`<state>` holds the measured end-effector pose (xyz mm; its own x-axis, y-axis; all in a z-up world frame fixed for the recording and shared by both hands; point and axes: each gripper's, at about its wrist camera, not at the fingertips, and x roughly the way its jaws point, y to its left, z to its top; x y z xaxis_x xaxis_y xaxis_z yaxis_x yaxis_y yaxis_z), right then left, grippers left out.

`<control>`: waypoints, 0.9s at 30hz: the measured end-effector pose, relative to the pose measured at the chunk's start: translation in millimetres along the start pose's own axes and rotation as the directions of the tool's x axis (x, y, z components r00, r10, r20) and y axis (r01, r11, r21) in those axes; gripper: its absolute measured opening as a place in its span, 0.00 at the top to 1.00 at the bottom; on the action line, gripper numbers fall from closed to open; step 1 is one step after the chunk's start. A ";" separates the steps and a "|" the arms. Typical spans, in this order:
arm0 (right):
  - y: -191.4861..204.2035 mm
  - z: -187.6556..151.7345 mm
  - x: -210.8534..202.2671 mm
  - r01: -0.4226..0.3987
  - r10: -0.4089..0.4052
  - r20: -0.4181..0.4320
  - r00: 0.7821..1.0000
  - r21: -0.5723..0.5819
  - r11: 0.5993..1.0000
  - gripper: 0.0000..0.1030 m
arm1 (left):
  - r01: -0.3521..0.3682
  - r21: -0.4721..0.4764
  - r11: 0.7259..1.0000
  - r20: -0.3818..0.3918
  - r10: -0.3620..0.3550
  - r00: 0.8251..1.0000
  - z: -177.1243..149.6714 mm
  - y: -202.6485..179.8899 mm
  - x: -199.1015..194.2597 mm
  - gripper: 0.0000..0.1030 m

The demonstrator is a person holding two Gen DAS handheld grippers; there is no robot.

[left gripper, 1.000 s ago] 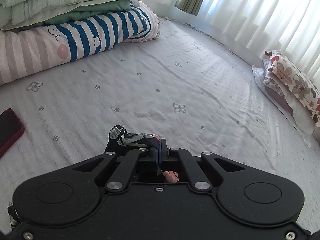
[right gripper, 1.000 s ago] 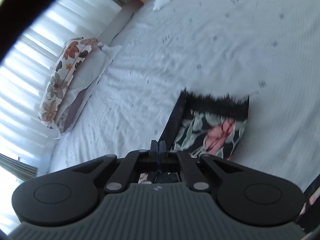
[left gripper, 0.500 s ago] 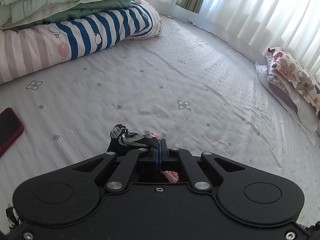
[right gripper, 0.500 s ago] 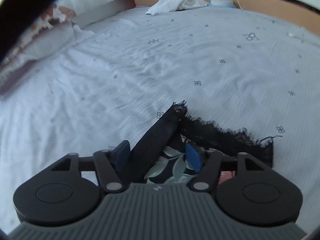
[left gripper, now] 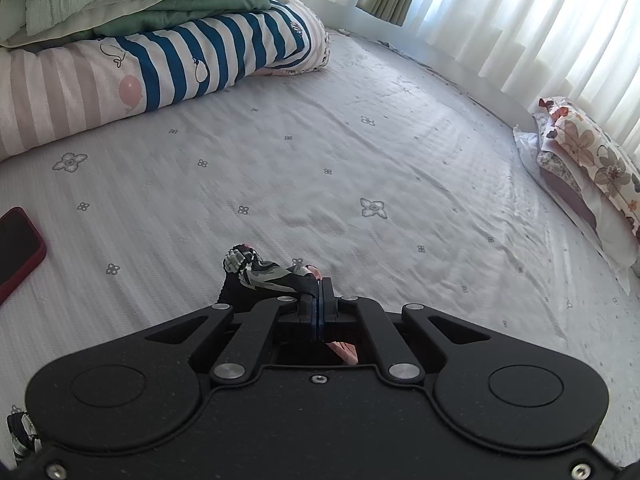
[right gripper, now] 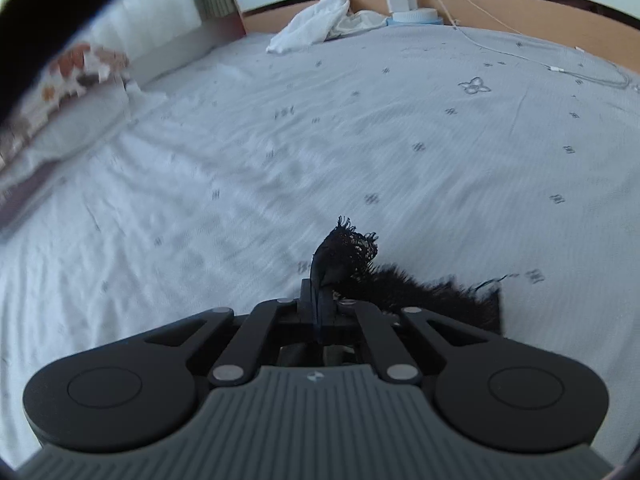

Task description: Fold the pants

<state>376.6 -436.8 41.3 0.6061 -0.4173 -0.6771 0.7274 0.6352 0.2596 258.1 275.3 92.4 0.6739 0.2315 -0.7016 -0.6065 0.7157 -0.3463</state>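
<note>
Left wrist: left hand-held gripper (left gripper: 320, 294) clamps pants (left gripper: 260, 272), fabric bunched ahead-left.

Right gripper pinching black lace-edged pants over a pale bedsheet.

The right gripper (right gripper: 319, 300) had its jaws pressed together on a bunched tip of the pants (right gripper: 420, 290), whose frayed lace trim trailed rightward on the bedsheet (right gripper: 280, 140). A floral pillow (right gripper: 76, 68) lay far left; a white cloth (right gripper: 316, 22) and charger cable (right gripper: 520, 56) sat near the headboard.

Soft printed-cloth pants (left gripper: 260, 272) edged with frayed black lace (right gripper: 352, 248).
</note>
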 end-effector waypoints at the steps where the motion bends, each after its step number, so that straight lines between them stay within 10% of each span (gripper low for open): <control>1: -8.4 5.4 -8.7 -0.023 0.023 0.007 1.000 0.015 1.000 0.99 | 0.008 -0.001 1.000 0.001 -0.008 1.000 0.6 0.1 -3.6 0.99; 11: -121.2 31.5 -125.2 -0.182 0.178 0.103 0.979 0.024 0.983 0.99 | 0.091 0.005 0.996 0.027 -0.091 0.995 -4.3 19.0 -63.6 0.99; 27: -247.0 -50.6 -187.3 -0.122 0.122 -0.005 0.993 0.002 0.993 0.98 | 0.036 0.022 0.999 -0.054 -0.035 0.998 -85.4 112.8 -116.2 0.99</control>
<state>67.1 -482.7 69.2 0.6884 -0.3339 -0.6439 0.6490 0.6799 0.3414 75.4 272.9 81.8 0.6708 0.1705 -0.7218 -0.5725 0.7378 -0.3577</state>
